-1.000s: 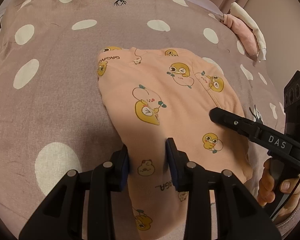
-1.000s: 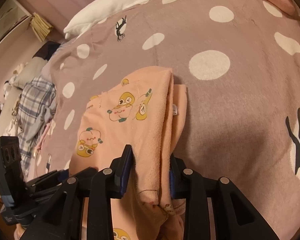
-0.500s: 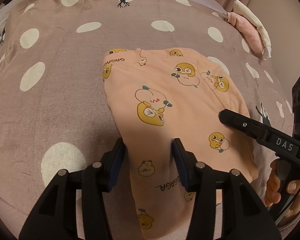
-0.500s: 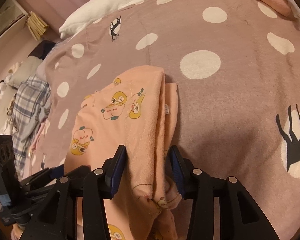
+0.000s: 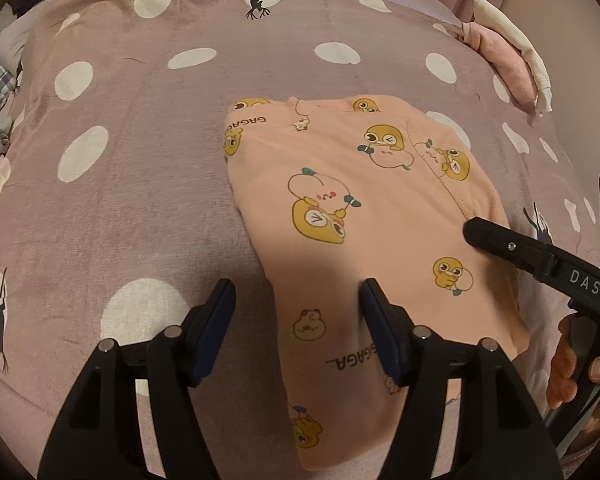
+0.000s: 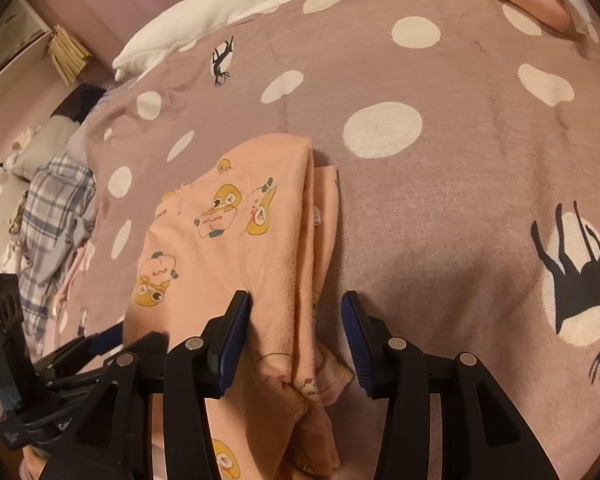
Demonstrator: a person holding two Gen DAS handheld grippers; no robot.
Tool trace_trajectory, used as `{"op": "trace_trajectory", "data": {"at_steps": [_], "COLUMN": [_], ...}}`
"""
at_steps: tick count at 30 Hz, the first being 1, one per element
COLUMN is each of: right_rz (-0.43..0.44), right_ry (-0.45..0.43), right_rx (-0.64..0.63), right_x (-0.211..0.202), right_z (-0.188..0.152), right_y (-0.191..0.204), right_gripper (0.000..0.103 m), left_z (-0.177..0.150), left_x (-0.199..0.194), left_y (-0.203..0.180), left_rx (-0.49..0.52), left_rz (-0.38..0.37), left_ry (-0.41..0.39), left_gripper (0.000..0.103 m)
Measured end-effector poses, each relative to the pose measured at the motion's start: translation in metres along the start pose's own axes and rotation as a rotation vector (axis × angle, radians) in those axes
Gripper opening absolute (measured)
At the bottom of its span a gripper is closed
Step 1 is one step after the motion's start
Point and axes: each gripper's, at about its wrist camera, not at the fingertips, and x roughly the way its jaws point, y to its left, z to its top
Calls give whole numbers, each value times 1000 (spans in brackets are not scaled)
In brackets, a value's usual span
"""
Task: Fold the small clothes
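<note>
Left wrist view: the left gripper (image 5: 298, 300) is seen with its fingers spread wide, nothing pinched. The folded peach garment (image 5: 364, 216) with yellow duck prints lies flat on the bed (image 5: 140, 160), on a mauve cover with white dots. The garment's near end passes between the two fingers; its left edge lies apart from the left finger (image 5: 216, 320), while the right finger (image 5: 380, 320) is over the cloth, contact not determinable. Ahead of the fingers the garment widens toward its far folded edge. To the right of the fingers the right gripper (image 5: 476, 232) is seen from the side, its tip over the garment's right part, held by a hand (image 5: 568, 364). A folded pink and white item (image 5: 508, 52) lies far ahead to the right.

Right wrist view: the right gripper (image 6: 296, 316) is recorded with fingers spread, not clamping. The garment (image 6: 236, 240) runs between them, its stacked folded edge lying nearer the left finger (image 6: 236, 320); the right finger (image 6: 356, 328) is apart from the cloth. The left gripper (image 6: 104, 336) is partly visible low to the left. A plaid cloth (image 6: 52, 216) lies far left.
</note>
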Motion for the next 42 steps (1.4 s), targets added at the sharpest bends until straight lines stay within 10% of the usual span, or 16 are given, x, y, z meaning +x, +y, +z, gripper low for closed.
{"op": "trace_trajectory", "data": {"at_steps": [27, 42], "right_rz": [-107, -226], "right_ry": [-86, -47], "right_rx": [-150, -110], "right_x": [-32, -36], "right_z": [-24, -43], "right_y": [16, 0], "right_gripper": [53, 56], "left_z": [-28, -55], "left_x": [-20, -35], "left_y": [12, 4], "left_rx": [-39, -40], "left_rz": [103, 108], "left_ry": [7, 4], "left_gripper": [101, 102]}}
